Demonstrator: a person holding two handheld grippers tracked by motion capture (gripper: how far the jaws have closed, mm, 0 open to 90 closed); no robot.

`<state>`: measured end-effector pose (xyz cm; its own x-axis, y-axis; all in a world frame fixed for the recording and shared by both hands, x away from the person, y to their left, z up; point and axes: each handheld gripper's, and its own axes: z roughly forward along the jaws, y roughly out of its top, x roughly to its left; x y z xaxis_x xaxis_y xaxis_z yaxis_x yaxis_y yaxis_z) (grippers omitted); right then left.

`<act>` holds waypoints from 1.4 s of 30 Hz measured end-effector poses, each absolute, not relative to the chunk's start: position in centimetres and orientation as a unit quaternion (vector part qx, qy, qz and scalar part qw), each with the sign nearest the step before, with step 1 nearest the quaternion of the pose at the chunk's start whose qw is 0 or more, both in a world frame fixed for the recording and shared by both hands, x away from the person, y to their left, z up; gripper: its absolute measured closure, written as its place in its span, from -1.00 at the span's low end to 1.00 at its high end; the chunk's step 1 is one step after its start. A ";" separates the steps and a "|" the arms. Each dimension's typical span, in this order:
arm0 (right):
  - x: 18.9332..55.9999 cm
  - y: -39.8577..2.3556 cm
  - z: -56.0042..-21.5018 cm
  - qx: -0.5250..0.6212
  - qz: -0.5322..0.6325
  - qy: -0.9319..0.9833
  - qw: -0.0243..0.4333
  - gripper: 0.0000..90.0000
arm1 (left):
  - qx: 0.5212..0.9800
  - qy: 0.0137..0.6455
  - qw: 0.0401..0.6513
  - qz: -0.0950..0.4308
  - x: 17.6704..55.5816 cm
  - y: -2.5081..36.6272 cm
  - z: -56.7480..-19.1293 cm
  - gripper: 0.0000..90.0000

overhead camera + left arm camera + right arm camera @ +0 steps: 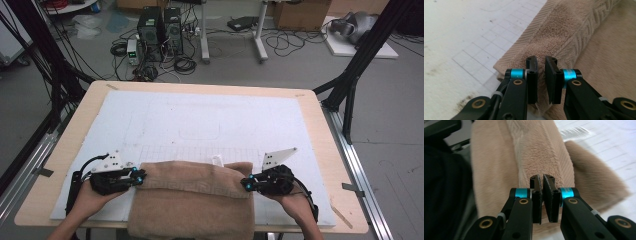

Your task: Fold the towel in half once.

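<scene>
Towel (192, 197), beige and folded, is laid at the near table (320, 130) edge, hanging over it. Its left corner is clamped by the left gripper (140, 176), its right corner by the right gripper (245, 184).

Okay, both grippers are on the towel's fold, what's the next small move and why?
Probably carry the fold further across the table away from the person. The left gripper and right gripper each pinch an end of the towel, whose near part still hangs over the table edge.
</scene>
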<state>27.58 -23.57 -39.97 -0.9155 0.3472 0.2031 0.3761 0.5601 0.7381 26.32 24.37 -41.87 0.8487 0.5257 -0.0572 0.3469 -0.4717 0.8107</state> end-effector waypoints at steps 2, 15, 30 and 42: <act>27.4 -23.3 -40.1 -0.190 -0.421 -0.886 0.039 0.86 | 0.859 0.242 0.443 0.088 25.9 24.3 -41.9 0.75; 30.8 -23.6 -39.2 -0.235 -0.433 -0.870 -0.018 0.50 | 0.840 0.246 0.472 0.105 27.2 24.5 -40.4 0.30; 33.3 -23.3 -40.7 -0.269 -0.401 -0.875 -0.034 0.23 | 0.837 0.285 0.446 0.137 29.9 24.5 -41.4 0.12; 35.3 -24.1 -42.8 -0.316 -0.372 -0.872 -0.031 -0.01 | 0.847 0.336 0.397 0.111 34.0 23.6 -44.2 0.10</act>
